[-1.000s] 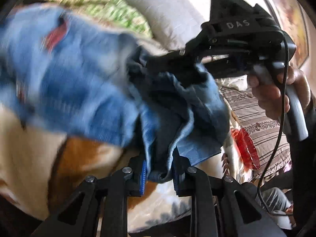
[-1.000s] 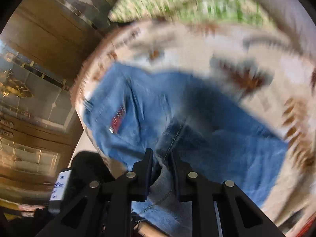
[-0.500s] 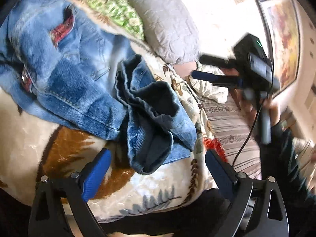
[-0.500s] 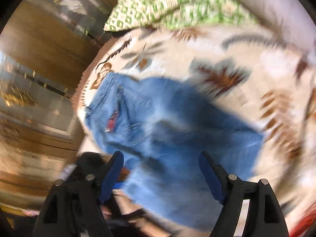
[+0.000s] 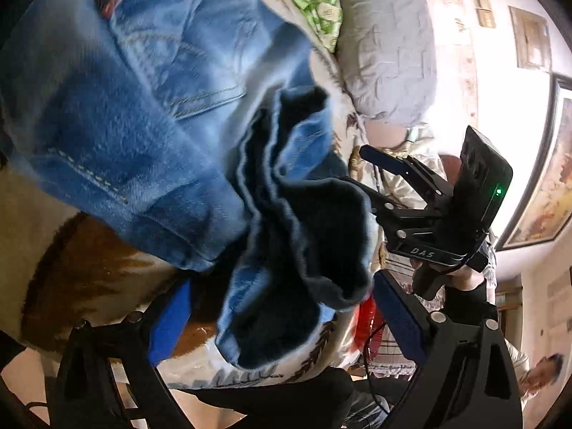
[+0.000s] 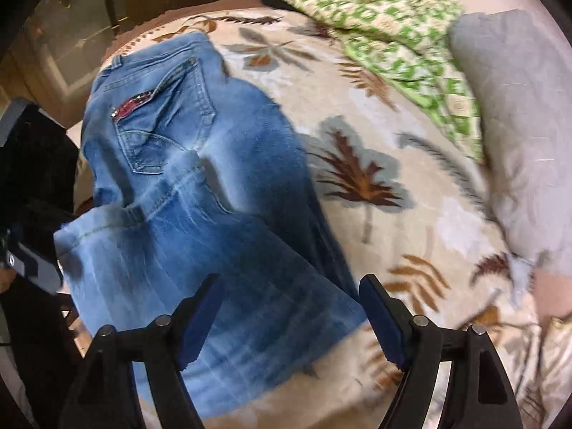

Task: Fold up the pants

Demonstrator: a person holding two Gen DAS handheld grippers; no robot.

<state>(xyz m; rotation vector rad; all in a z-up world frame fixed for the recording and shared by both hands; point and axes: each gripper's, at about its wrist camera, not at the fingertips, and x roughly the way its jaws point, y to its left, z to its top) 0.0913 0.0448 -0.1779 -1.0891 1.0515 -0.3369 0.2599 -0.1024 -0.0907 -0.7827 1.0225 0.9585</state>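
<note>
The faded blue denim pants (image 6: 200,193) lie on the cream leaf-patterned fleece blanket (image 6: 375,114), waistband toward its far left edge, leg ends bunched at the near edge. Denim like this should be fairly heavy and floppy but grippy; the thick hems and waistband look like the surest places to pinch.

The left gripper (image 5: 282,318) is spread wide, its blue pads either side of the crumpled leg cuffs (image 5: 304,243), gripping nothing. The right gripper (image 6: 291,316) is also wide open and empty, hovering over the lower leg panel near the blanket's near edge.

The cuffs are wadded with the dark inside showing, so they probably need smoothing; blur hides how many layers overlap. A green-and-white patterned cloth (image 6: 393,25) and a grey textured pillow (image 6: 525,125) sit along the far right edge, apart from the pants and not in the way.
</note>
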